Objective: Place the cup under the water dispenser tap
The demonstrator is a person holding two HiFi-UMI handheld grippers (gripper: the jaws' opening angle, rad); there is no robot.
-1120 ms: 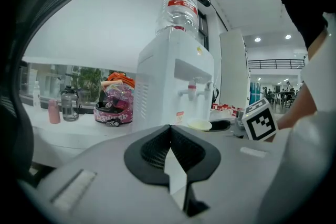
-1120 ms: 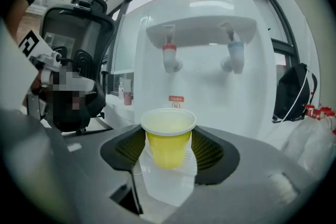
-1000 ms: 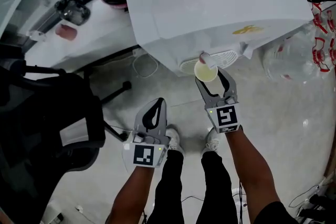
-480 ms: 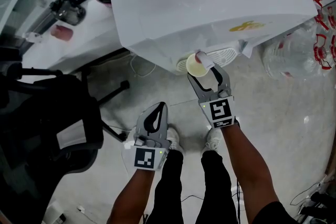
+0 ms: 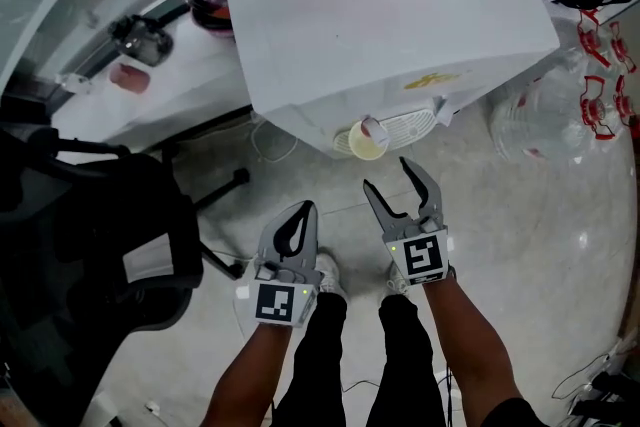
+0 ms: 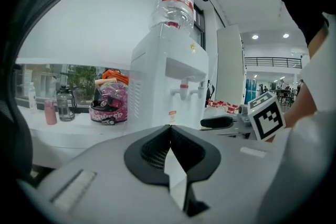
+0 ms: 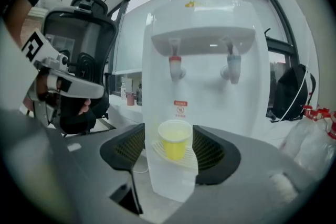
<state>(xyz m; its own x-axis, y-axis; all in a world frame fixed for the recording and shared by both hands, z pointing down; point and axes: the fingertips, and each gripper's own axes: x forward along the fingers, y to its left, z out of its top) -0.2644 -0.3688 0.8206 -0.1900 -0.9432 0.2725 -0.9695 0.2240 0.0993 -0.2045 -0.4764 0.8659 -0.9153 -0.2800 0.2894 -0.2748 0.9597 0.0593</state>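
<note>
A yellow paper cup stands upright on the drip tray of the white water dispenser, right below the red tap. A blue tap is to its right. My right gripper is open and holds nothing; it is a short way back from the cup, with the cup seen between its jaws but not touched. My left gripper is shut and empty, lower left of the dispenser, over the floor.
A black office chair fills the left. A white counter beside the dispenser carries a pink helmet and bottles. Clear water jugs lie on the floor at right. A cable loops under the dispenser.
The right gripper let go of the cup and drew back toward me with its jaws open. The cup stays under the red tap. The left gripper kept still.
</note>
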